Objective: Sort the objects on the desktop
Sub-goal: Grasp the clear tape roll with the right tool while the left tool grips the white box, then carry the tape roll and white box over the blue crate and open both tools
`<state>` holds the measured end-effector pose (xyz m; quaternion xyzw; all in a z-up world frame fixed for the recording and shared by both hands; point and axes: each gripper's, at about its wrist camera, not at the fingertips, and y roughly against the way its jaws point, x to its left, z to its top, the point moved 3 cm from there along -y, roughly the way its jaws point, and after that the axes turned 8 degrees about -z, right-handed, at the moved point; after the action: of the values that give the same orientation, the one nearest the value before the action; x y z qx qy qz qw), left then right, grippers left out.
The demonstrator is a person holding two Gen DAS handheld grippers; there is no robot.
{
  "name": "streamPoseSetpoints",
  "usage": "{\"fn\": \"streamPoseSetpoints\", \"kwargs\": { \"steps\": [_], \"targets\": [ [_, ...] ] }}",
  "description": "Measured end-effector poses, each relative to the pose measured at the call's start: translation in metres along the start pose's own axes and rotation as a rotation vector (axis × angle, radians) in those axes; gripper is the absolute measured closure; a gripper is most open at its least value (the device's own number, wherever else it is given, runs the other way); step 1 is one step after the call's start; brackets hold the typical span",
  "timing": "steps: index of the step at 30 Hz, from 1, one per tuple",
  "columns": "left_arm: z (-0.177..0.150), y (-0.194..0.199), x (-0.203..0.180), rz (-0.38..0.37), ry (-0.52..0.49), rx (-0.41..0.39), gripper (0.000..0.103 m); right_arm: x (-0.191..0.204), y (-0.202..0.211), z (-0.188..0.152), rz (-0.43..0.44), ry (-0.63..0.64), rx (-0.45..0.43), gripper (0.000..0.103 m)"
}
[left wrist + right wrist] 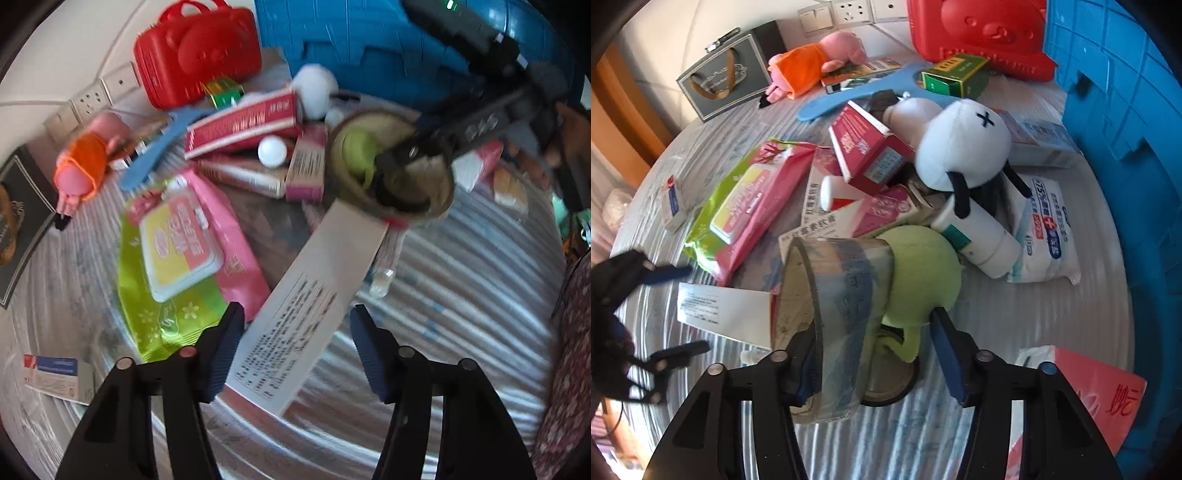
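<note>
**Desk clutter, both grippers over the pile**

Left wrist view: the left gripper (295,354) is spread wide, nothing held; a white box (306,314) lies between its fingers. Beyond the box, the right gripper (406,173) is seen at a tape roll (391,162).

Right wrist view: the right gripper (875,354) is spread wide around the tape roll (827,317); whether it is gripped cannot be told. A green toy (923,280) sits just behind the roll, a white plush (964,144) beyond it.
</note>
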<state>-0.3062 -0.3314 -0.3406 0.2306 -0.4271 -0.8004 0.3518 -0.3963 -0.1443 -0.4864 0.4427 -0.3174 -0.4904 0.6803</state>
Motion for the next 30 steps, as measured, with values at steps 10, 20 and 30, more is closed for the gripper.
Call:
{"fn": "streamPoseSetpoints", "kwargs": {
  "steps": [10,20,30],
  "targets": [
    [-0.007,-0.003,-0.015,-0.024,-0.012,0.029,0.062,0.006,-0.011,-0.001,-0.022,0.027,0.041,0.085],
    [0.029,0.096,-0.055,0.106,0.008,-0.233,0.063,0.01,0.098,-0.007,0.114,0.03,-0.145,0.096],
    [0.16,0.211,-0.128,0.164,-0.058,-0.591,0.063,-0.063,0.301,-0.011,0.196,-0.153,-0.498,0.096]
  ]
}}
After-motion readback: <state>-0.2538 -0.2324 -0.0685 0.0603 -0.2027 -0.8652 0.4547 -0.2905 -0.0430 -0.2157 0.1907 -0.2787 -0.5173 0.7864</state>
